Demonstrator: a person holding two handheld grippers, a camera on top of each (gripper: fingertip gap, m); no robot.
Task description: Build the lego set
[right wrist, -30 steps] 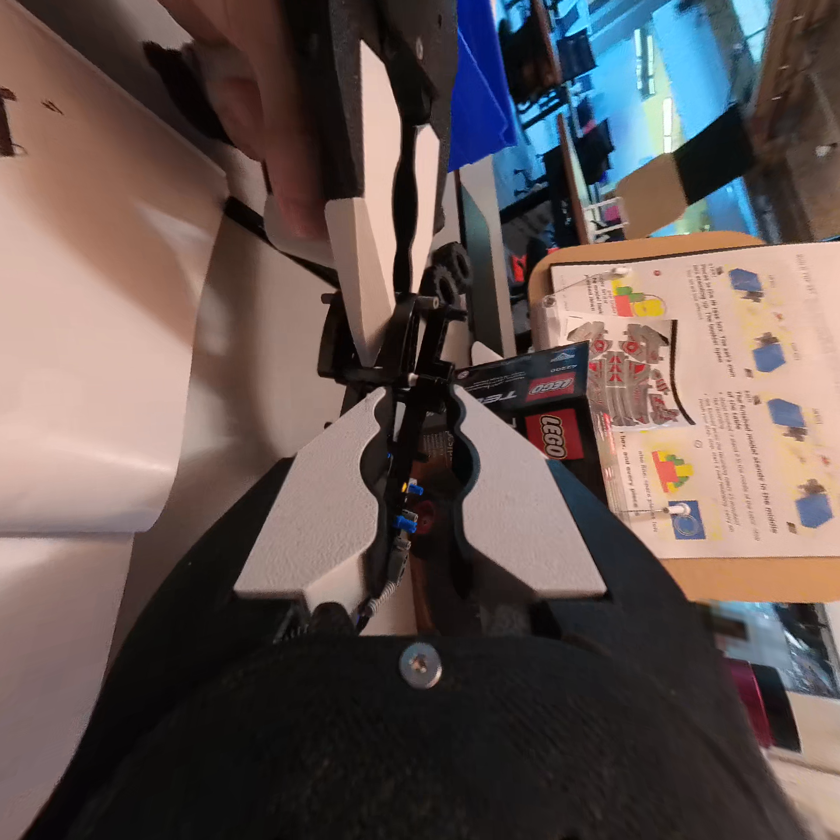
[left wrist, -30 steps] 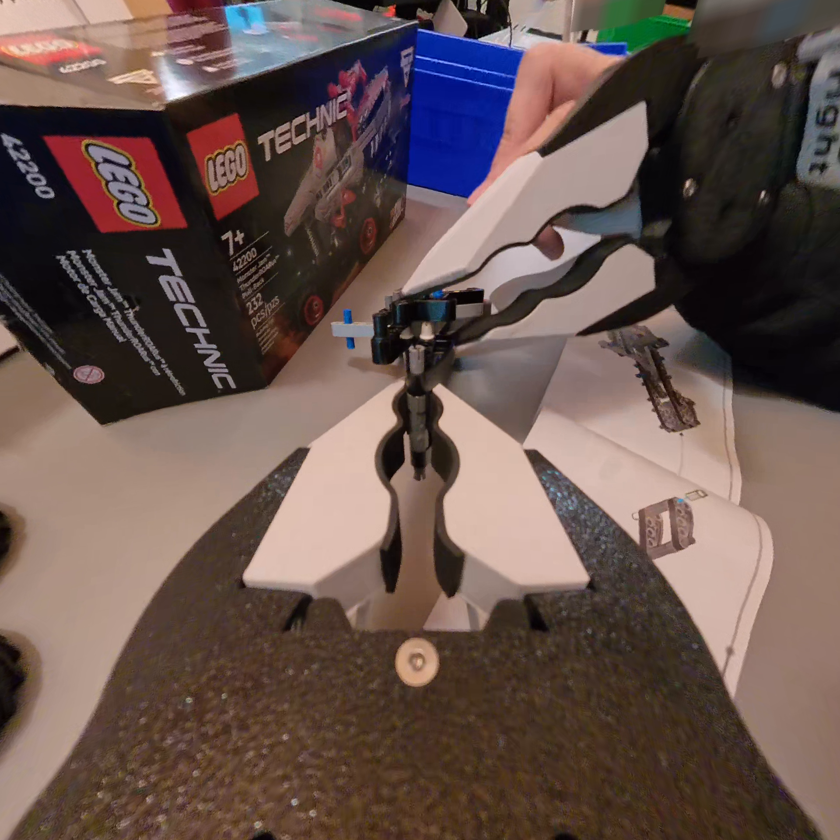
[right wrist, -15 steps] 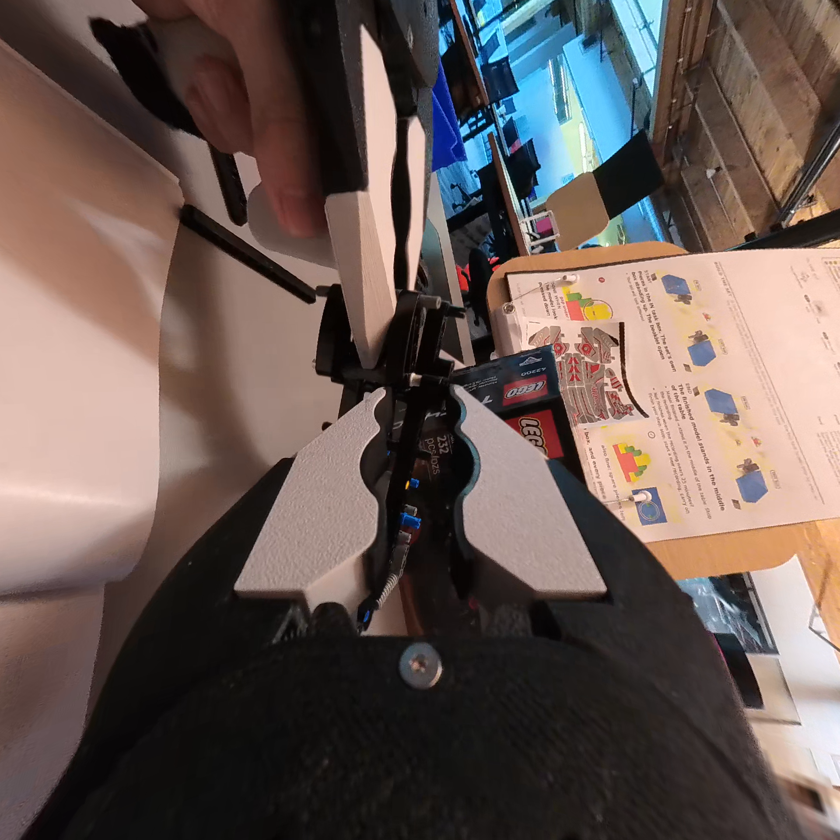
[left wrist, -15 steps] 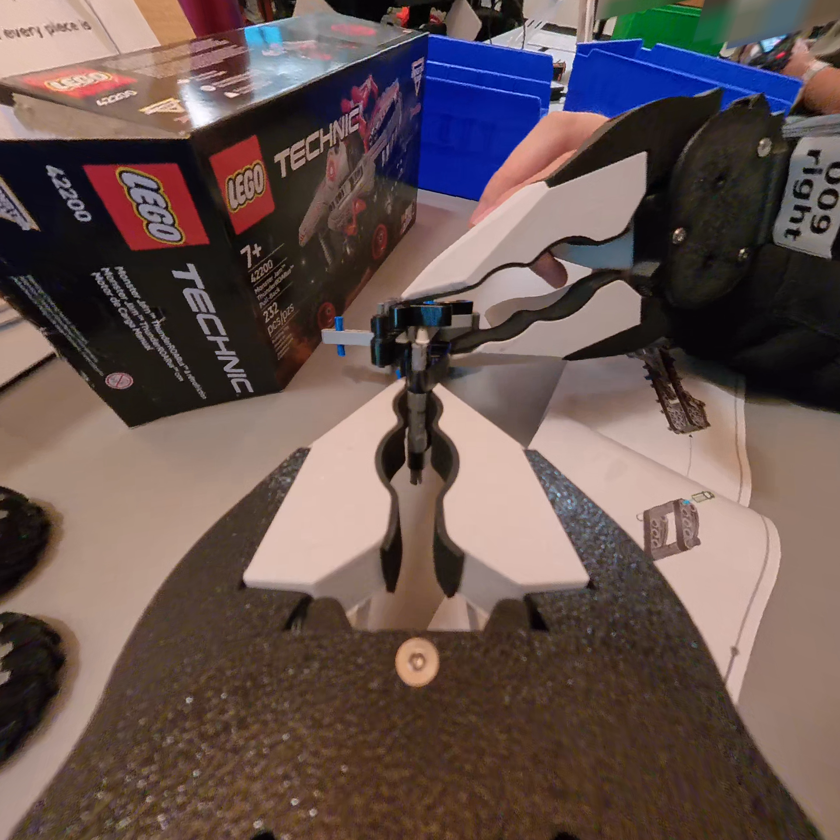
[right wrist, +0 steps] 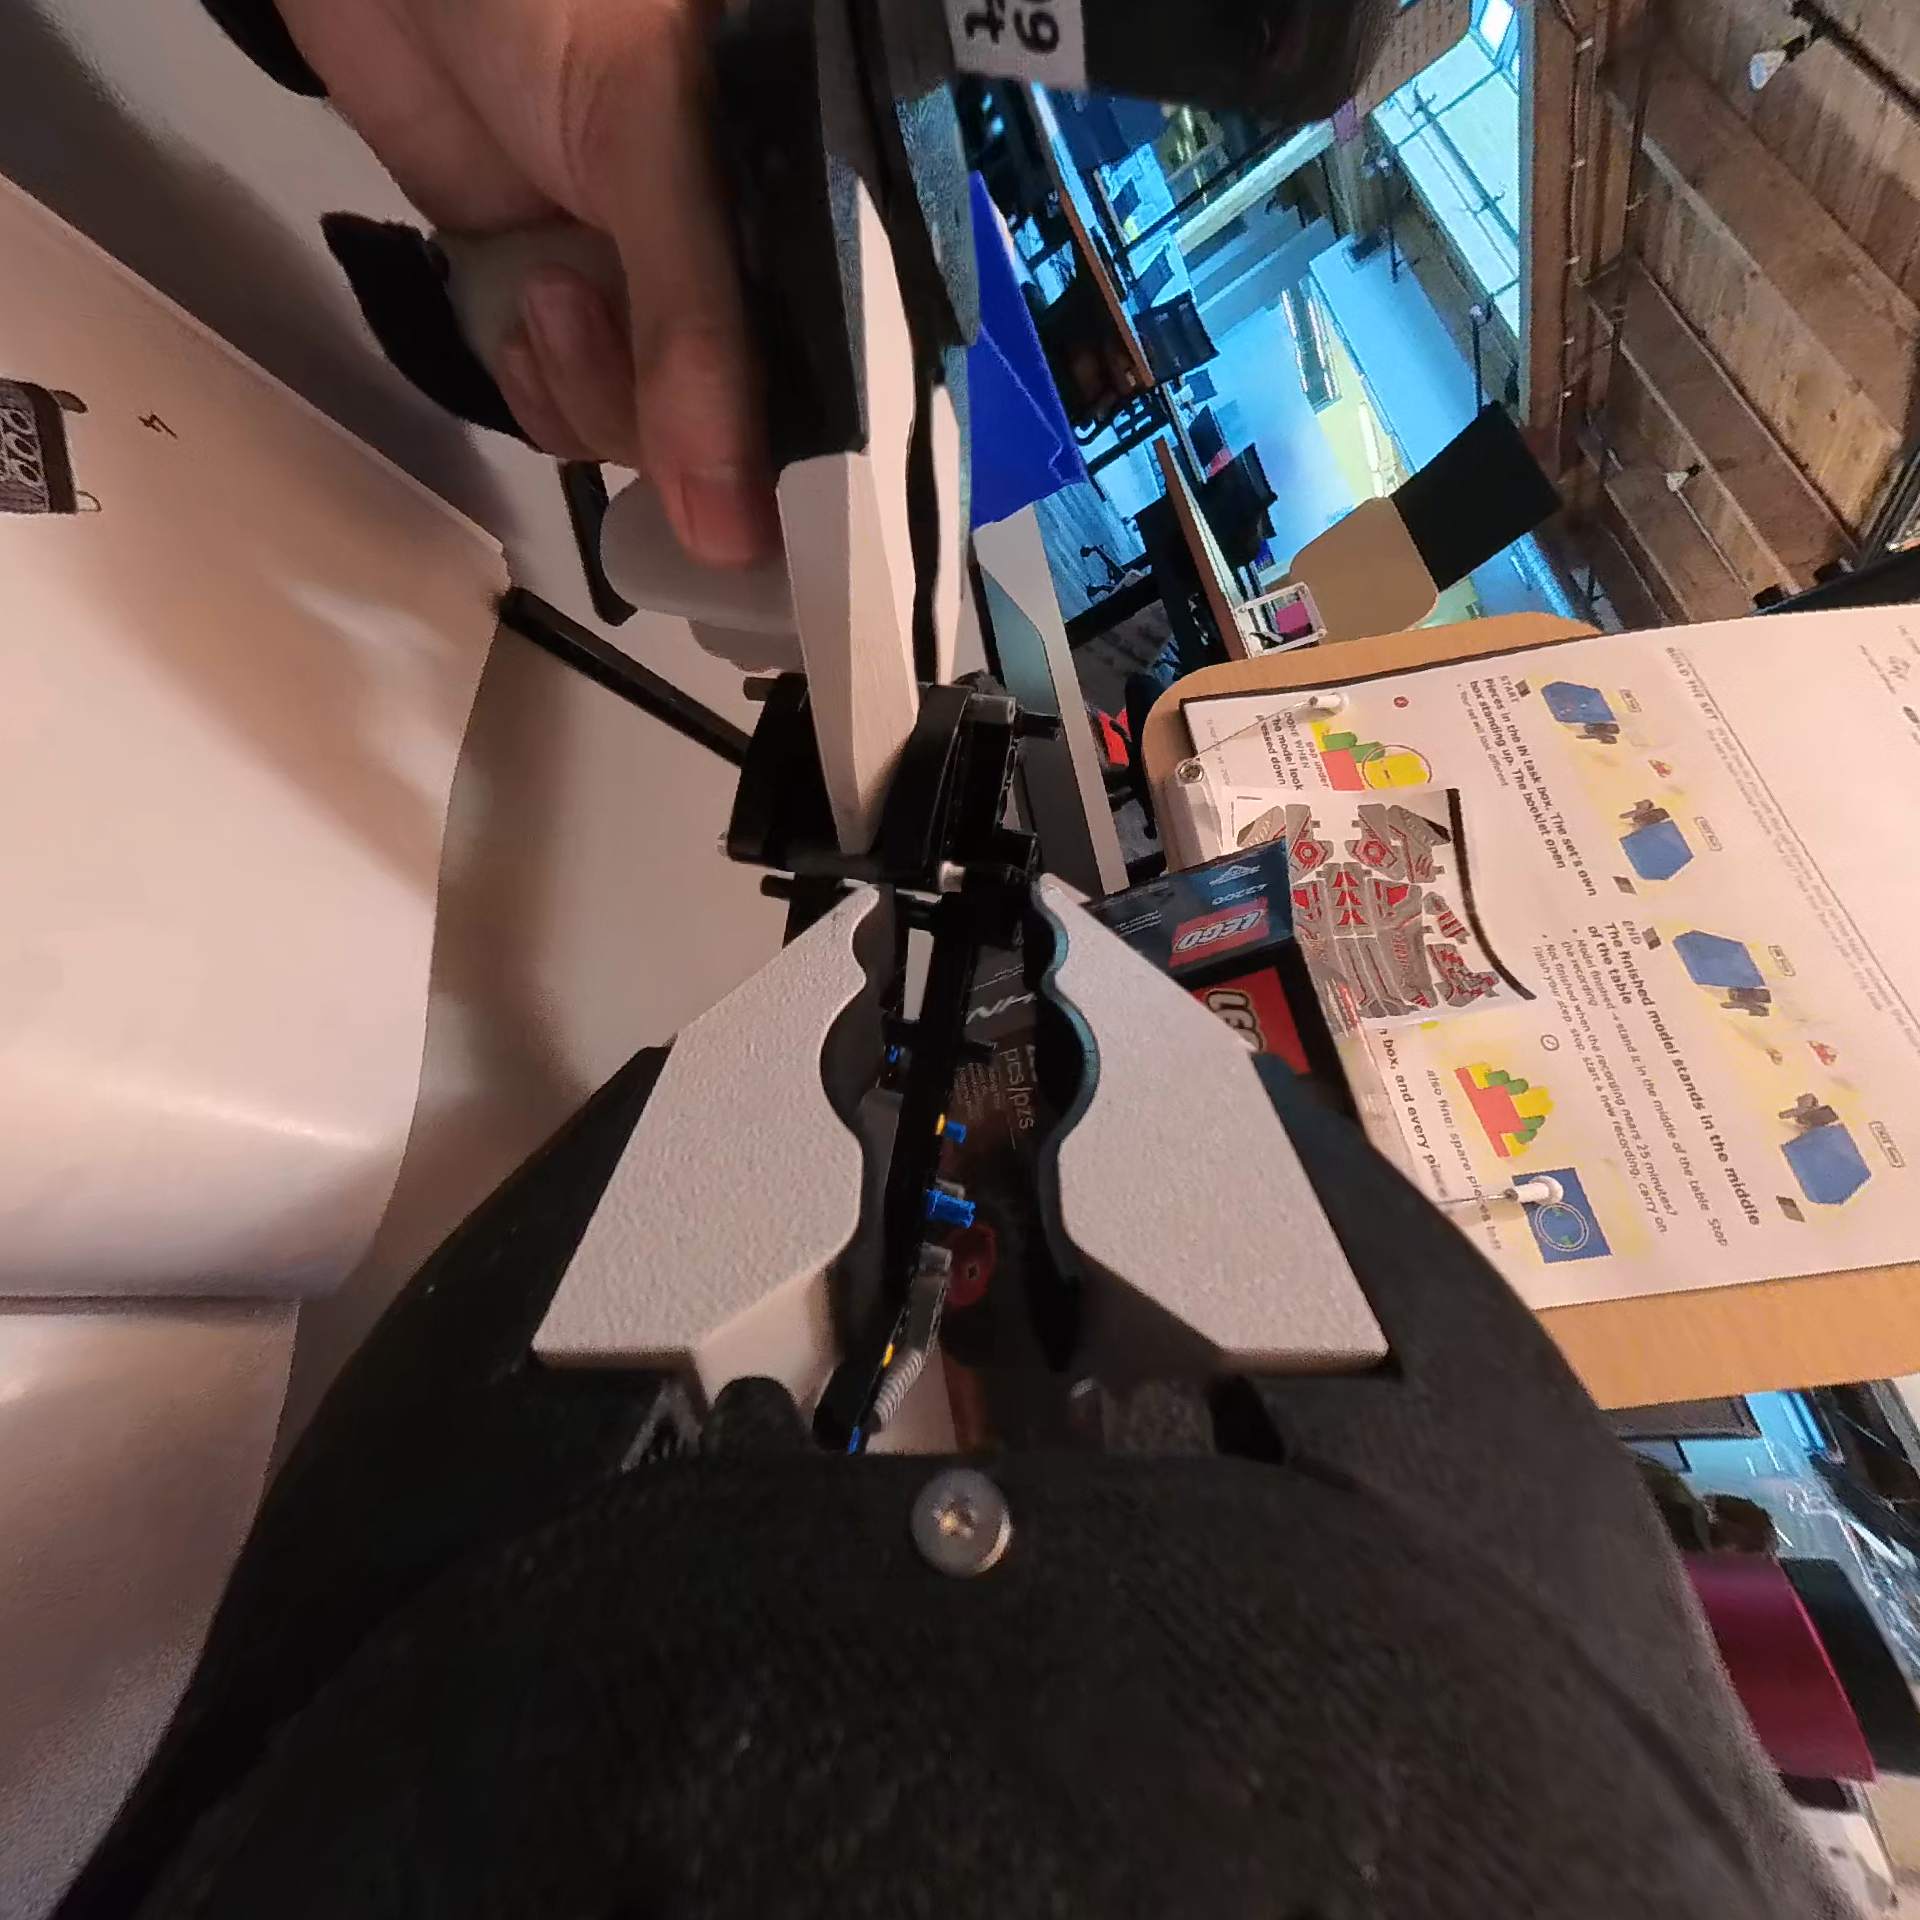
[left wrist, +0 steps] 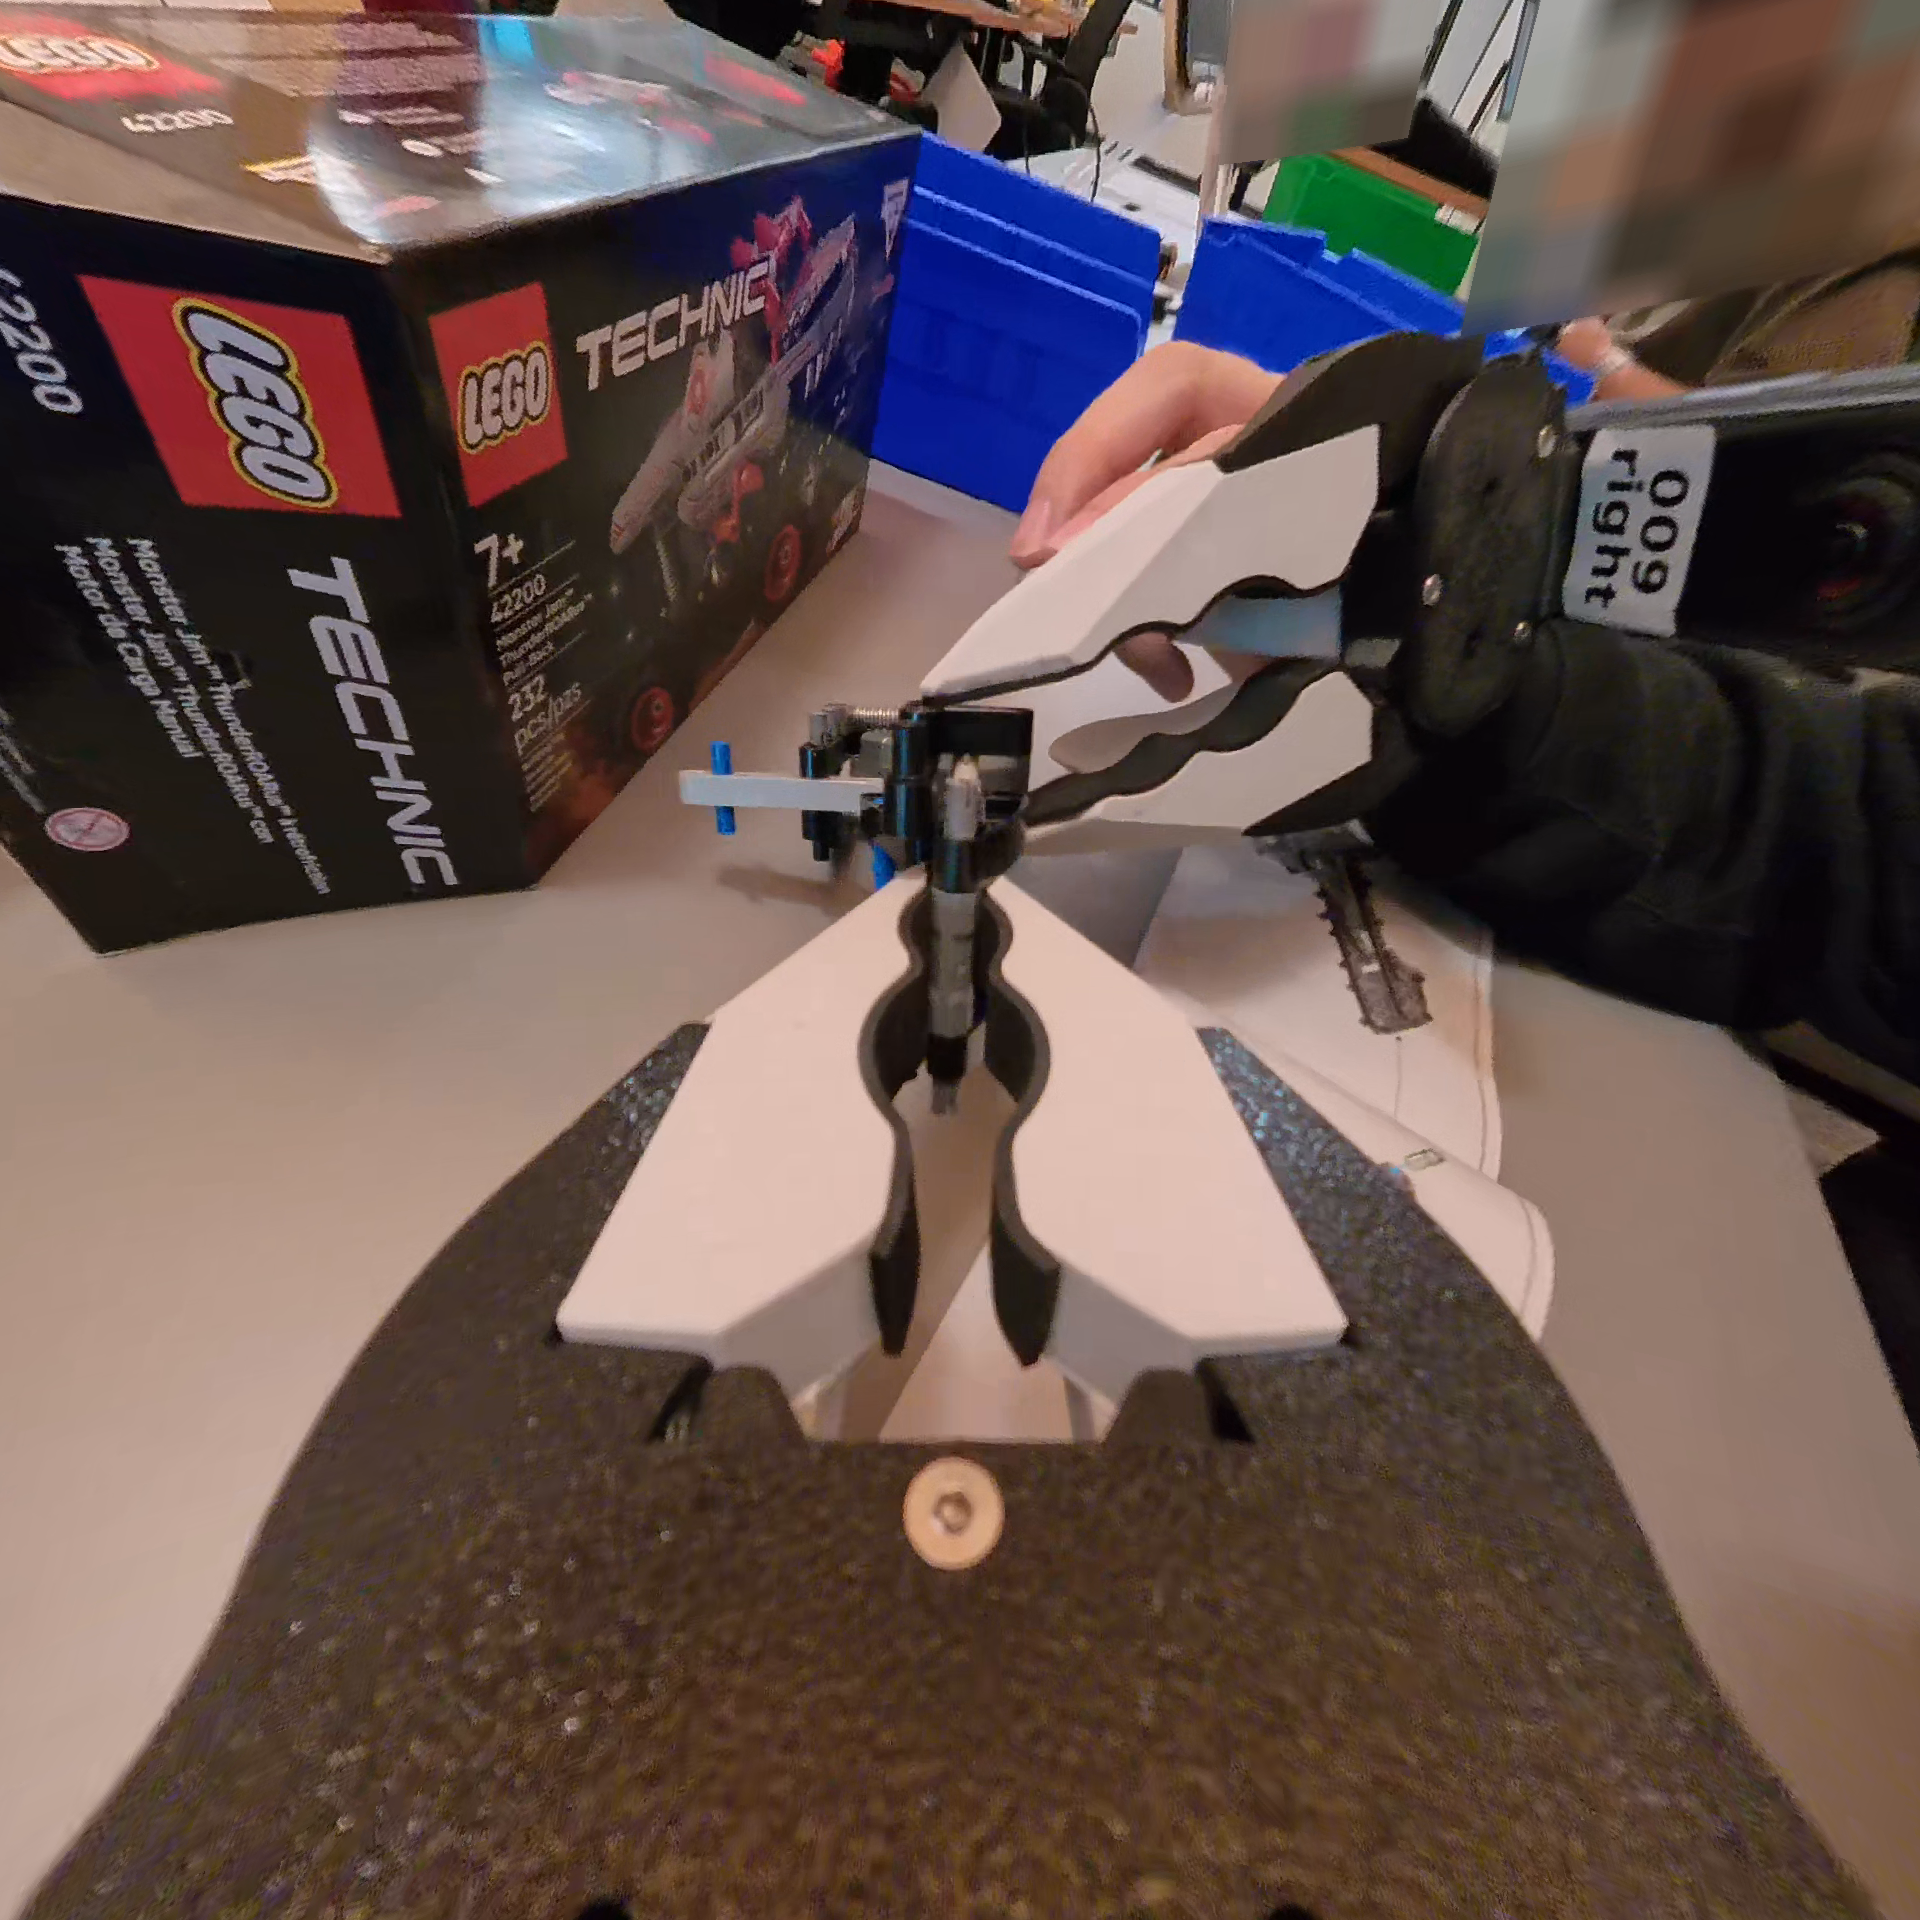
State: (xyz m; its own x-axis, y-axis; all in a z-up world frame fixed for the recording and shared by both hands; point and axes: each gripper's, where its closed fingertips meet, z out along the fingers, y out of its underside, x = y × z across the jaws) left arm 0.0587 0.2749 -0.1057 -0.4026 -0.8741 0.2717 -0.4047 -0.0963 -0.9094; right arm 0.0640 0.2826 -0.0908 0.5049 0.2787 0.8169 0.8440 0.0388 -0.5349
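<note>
Both tongs, left (left wrist: pixel 951 914) and right (left wrist: pixel 977 758), stay clamped on the small black chassis assembly (left wrist: pixel 914 769), now swung level above the bench (left wrist: pixel 312 1091) beside the set box (left wrist: pixel 312 520), ready for mating.

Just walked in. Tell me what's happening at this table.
A person is building a Lego set with a pair of tongs in each hand. The left tongs are shut on a slim grey piece of the small black assembly, while the right tongs grip the same assembly from the side, above the table. The set's box stands behind, with the open instruction booklet underneath.
</note>
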